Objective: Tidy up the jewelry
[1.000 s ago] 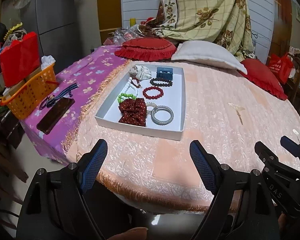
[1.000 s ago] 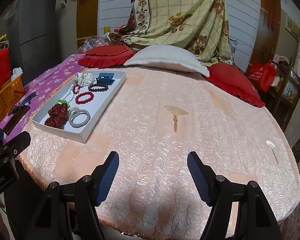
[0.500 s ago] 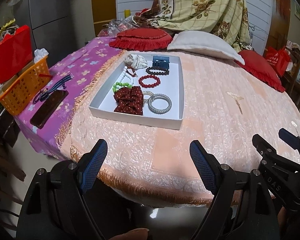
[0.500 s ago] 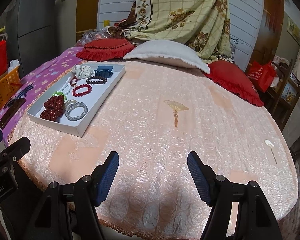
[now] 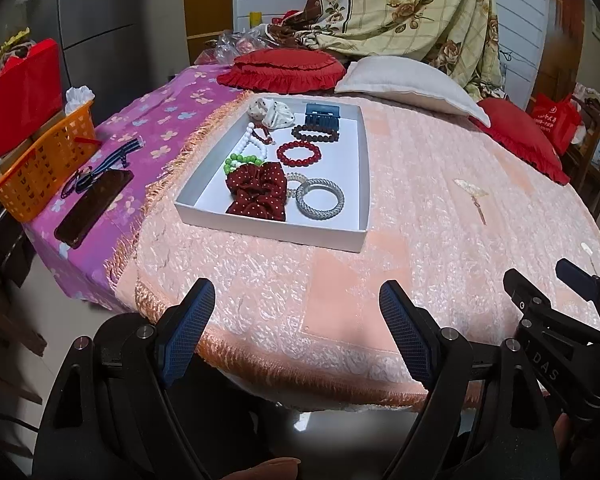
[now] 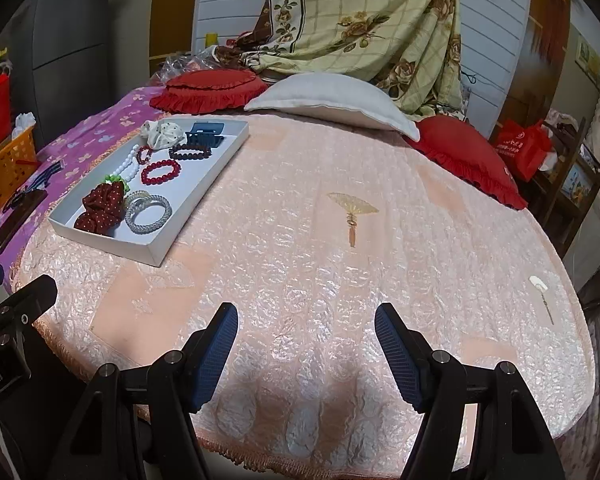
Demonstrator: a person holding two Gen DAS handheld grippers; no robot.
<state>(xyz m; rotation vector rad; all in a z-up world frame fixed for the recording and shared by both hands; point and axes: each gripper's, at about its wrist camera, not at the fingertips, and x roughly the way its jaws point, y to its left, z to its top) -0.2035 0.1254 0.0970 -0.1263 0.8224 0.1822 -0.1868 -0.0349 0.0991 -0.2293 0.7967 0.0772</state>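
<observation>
Since a second ago both views have crept slightly closer over the bed, so the white tray (image 5: 362,184) sits a little lower and larger in the left view; neither pair of fingers has changed its spread.

Left gripper (image 5: 296,330) hangs over the near fringe of the peach bedspread (image 5: 440,240), fingers wide apart with nothing between them. Right gripper (image 6: 306,350) is likewise wide and empty over the same cloth.

From the left gripper, the tray lies at about 12 o'clock, well apart. Nearest in it are a dark red dotted scrunchie (image 5: 256,194) and, just beside it at 3 o'clock, a silver woven bangle (image 5: 320,198). Farther up lie a red bead bracelet (image 5: 299,153), green beads (image 5: 240,160), a white bead strand (image 5: 254,142), a dark bead bracelet (image 5: 314,133), a blue hair claw (image 5: 322,114) and a cream scrunchie (image 5: 272,112).

In the right view the tray (image 6: 204,196) is at 10 o'clock. An orange basket (image 5: 40,164) stands far out at 9 o'clock.
</observation>
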